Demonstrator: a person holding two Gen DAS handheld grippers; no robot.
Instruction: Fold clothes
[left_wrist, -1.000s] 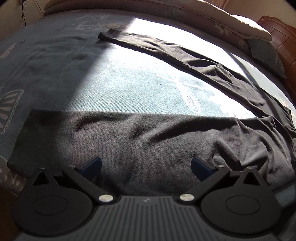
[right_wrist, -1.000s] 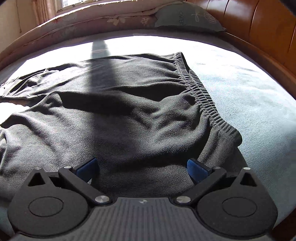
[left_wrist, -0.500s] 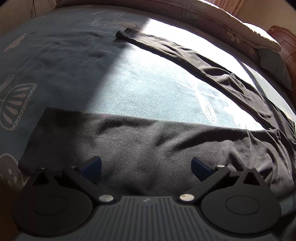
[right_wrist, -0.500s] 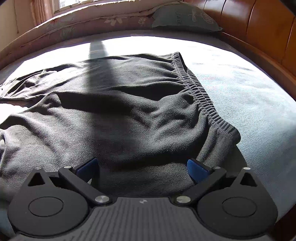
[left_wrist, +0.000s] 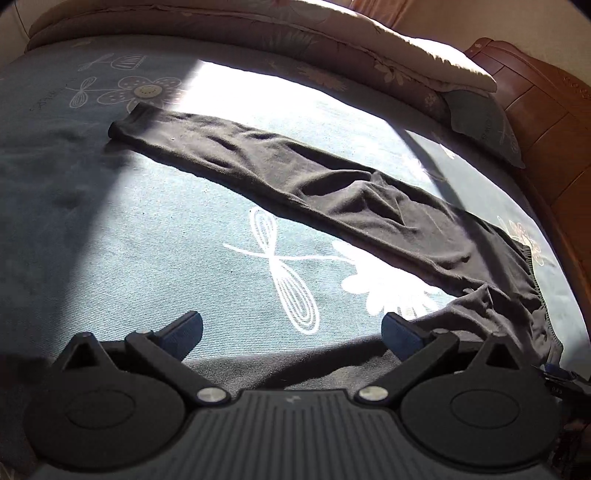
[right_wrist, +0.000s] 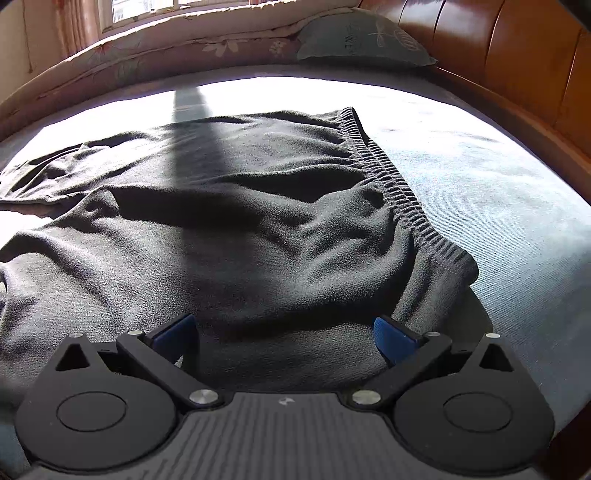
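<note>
Black trousers (left_wrist: 351, 195) lie spread on a blue-green patterned bedspread (left_wrist: 155, 236). In the left wrist view one leg runs diagonally from upper left to the waistband at right, while the near leg passes under my left gripper (left_wrist: 291, 328), which stands open above it. In the right wrist view the hip part of the trousers (right_wrist: 221, 229) fills the middle, and the ribbed waistband (right_wrist: 399, 195) runs along its right side. My right gripper (right_wrist: 284, 332) is open, low over the cloth near the waistband corner, with nothing between its fingers.
A folded quilt (left_wrist: 332, 40) and a pillow (left_wrist: 484, 122) lie along the far side of the bed. A wooden headboard (right_wrist: 517, 62) rises at the right. A window (right_wrist: 147, 7) is at the back. Bare bedspread (right_wrist: 498, 221) lies right of the waistband.
The left gripper has moved forward and turned right: the near leg has slid almost out of its view and the far leg is now central. The right gripper has hardly moved.
</note>
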